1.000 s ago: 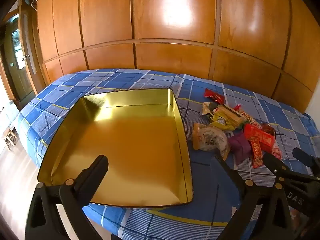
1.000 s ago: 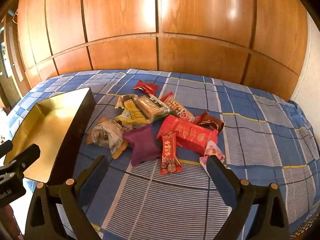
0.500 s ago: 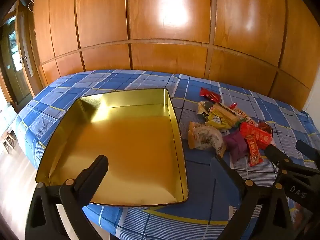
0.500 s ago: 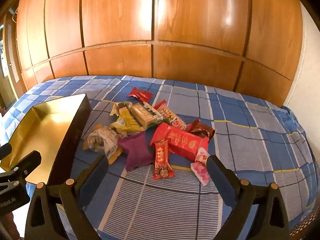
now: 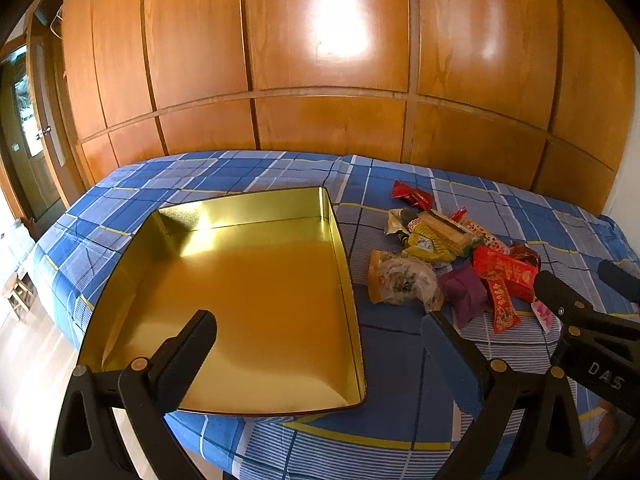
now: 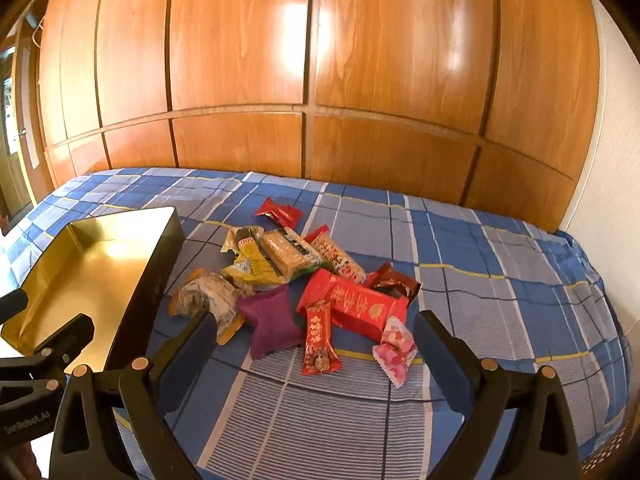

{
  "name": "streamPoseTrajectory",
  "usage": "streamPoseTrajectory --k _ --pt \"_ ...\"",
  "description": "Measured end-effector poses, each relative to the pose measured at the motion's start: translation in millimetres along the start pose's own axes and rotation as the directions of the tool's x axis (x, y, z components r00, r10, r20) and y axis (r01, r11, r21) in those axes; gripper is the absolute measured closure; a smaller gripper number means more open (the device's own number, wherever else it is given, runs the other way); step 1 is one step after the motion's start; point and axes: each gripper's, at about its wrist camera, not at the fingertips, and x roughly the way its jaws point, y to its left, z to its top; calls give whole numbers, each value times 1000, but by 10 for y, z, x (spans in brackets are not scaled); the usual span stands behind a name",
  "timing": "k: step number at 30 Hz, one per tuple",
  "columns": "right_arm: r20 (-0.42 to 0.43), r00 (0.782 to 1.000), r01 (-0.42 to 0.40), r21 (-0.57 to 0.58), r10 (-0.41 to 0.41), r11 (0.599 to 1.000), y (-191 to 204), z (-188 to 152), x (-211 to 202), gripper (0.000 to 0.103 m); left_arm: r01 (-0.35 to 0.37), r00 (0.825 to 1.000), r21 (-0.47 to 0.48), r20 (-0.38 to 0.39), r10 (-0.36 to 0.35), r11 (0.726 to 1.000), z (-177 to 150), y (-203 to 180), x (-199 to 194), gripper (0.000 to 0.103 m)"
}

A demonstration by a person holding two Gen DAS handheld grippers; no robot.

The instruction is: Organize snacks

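A pile of wrapped snacks lies on the blue checked bedcover; among them are a purple pouch, a big red packet, a narrow red bar and a pink candy. The same snack pile shows right of the golden tin tray, which has nothing in it. My left gripper hovers open over the tray's near right corner. My right gripper is open just short of the pile, holding nothing. The tray sits left of the snacks.
A wall of polished wooden panels runs behind the bed. The bedcover stretches bare to the right of the snacks. A doorway and floor lie off the bed's left edge. The right gripper's body shows at lower right.
Both grippers have pulled back and risen slightly, so tray and snacks look a little farther and lower. Neither gripper has touched anything; the snacks lie as before.
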Motion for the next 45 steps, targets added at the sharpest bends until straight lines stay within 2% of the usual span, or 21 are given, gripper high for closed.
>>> streamPoseTrajectory --k 18,28,40,45 --pt "27 1000 11 17 -12 1000 -93 21 -37 3 1 1000 37 1 -1 999 6 -101 -14 0" --pt "5 1000 8 34 -8 999 -166 -11 40 3 4 1000 63 -4 -4 998 19 -197 22 0" --pt "-138 990 17 106 -3 994 -471 -257 345 3 24 997 101 -69 -17 995 108 -352 210 0" --pt "-165 986 29 136 -6 990 -612 -333 370 3 48 997 134 -62 -40 990 159 -470 234 0"
